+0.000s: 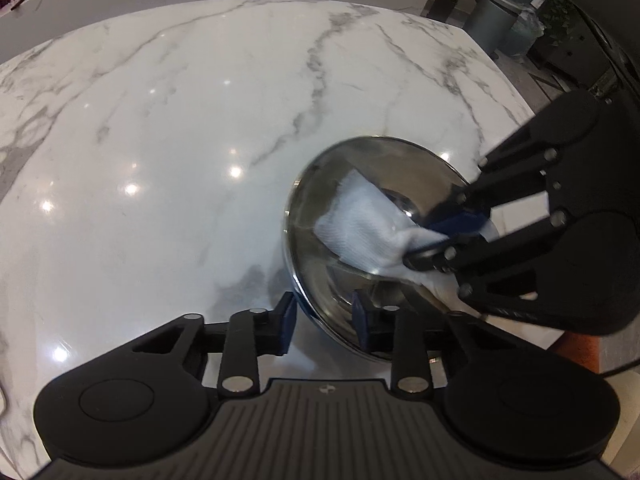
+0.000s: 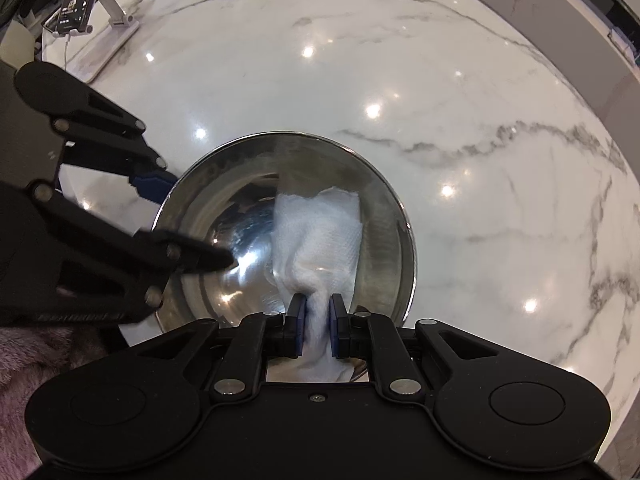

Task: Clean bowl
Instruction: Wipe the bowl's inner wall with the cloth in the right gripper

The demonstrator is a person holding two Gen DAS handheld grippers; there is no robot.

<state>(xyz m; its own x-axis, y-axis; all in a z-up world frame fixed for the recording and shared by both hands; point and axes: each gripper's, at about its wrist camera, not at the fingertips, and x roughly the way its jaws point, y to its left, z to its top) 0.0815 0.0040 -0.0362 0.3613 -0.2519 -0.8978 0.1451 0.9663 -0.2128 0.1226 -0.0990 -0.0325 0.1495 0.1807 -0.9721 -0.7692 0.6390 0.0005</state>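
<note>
The right tongs (image 2: 317, 312) are clamped on a bunched white paper towel (image 2: 320, 236), their blue pads pinching its gathered neck while the loose end fans out against the inner wall of the steel bowl (image 2: 384, 240). The left tongs (image 1: 322, 322) straddle the bowl's near rim, one pad outside and one inside; the motion blur makes contact hard to judge, but they appear to stand slightly off the metal and not truly gripping it. The step in hand is the wiping itself: towel inside, bowl being steadied. The next move probably calls for the left tongs to close firmly on the rim so the bowl cannot spin or skate on the glossy marble counter (image 2: 480, 100), then for the towel to sweep around the wall and down to the base. The bowl sits on the counter toward its near edge, well away from the phone stand (image 2: 116, 24) at a far corner. It is round, so it has no long axis; its mouth faces up, seemingly tipped a little.
</note>
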